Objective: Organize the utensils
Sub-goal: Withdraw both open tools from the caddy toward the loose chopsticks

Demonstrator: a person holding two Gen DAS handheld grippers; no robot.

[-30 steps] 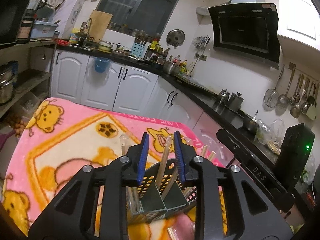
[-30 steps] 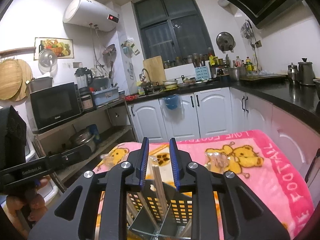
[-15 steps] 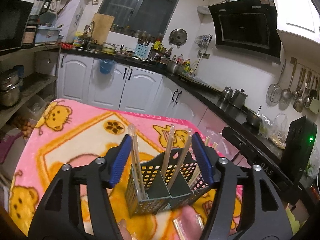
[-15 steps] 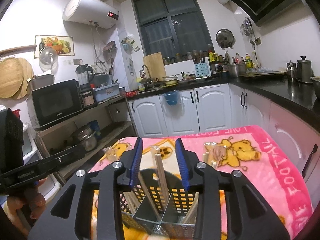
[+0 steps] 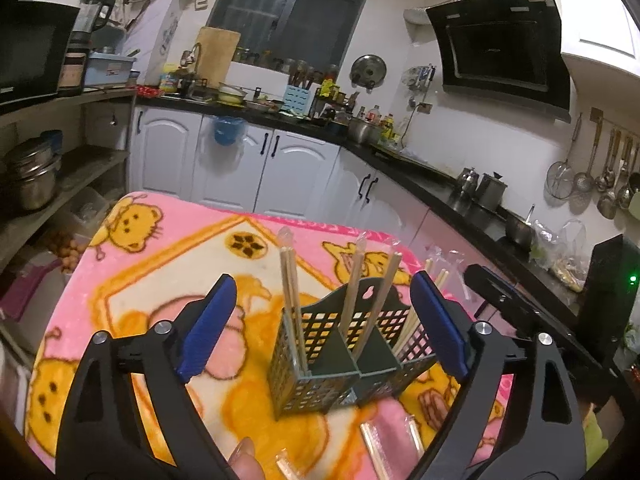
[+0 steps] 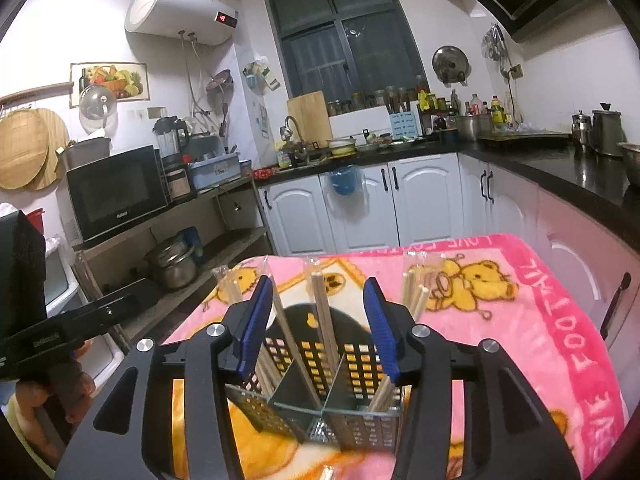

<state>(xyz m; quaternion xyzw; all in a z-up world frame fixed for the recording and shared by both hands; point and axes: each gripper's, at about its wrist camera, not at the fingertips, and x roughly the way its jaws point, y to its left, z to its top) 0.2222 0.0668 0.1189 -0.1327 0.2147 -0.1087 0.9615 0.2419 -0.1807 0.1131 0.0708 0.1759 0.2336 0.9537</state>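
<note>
Both jaws are spreading, nothing pressed between them: the left gripper and right gripper frame a dark perforated utensil caddy standing near the blanket-covered table's near edge. Several wrapped chopstick pairs already stand upright in its compartments. More wrapped chopsticks lie loose on the blanket by the near edge, apparently still to be sorted.

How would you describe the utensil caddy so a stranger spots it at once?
Find the pink bear blanket covering the table. On it stands the caddy, a dark green perforated box with dividers. Wrapped chopsticks stand upright in it; others lie loose on the blanket.
</note>
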